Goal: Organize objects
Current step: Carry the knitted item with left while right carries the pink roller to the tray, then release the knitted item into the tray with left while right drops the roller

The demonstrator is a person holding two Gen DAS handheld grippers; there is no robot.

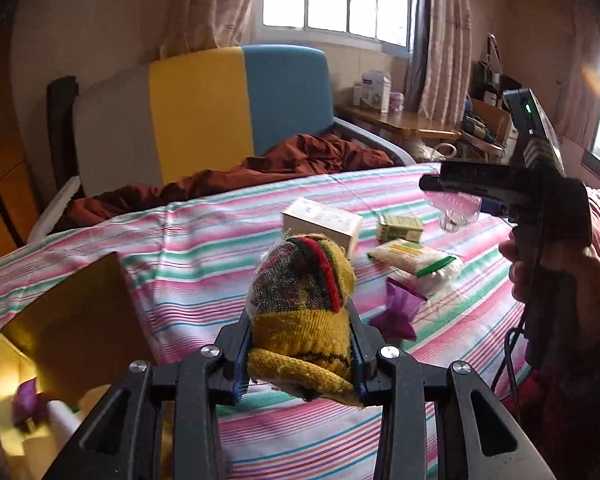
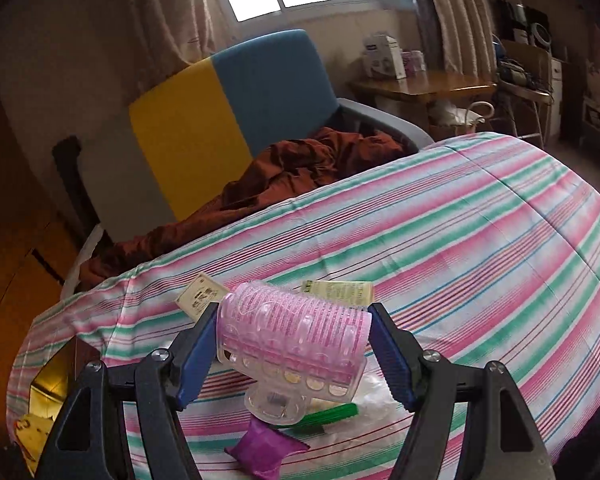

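My left gripper [image 1: 300,340] is shut on a rolled yellow knit sock [image 1: 304,300] with red and green stripes, held above the striped bed sheet [image 1: 180,240]. My right gripper [image 2: 294,336] is shut on a pink plastic hair-roller clip [image 2: 292,332], held above the bed; it also shows at the right of the left wrist view [image 1: 456,204]. On the sheet lie a white carton [image 1: 324,220], a green box [image 1: 400,227], a clear packet with a green strip [image 1: 416,260] and a purple sachet [image 1: 396,308].
A yellow open box [image 1: 72,320] sits at the bed's left edge with a purple sachet [image 1: 26,400] inside. A brown blanket [image 1: 260,172] and a yellow-blue headboard [image 1: 220,112] lie beyond. A wooden desk [image 1: 404,120] stands at the back right.
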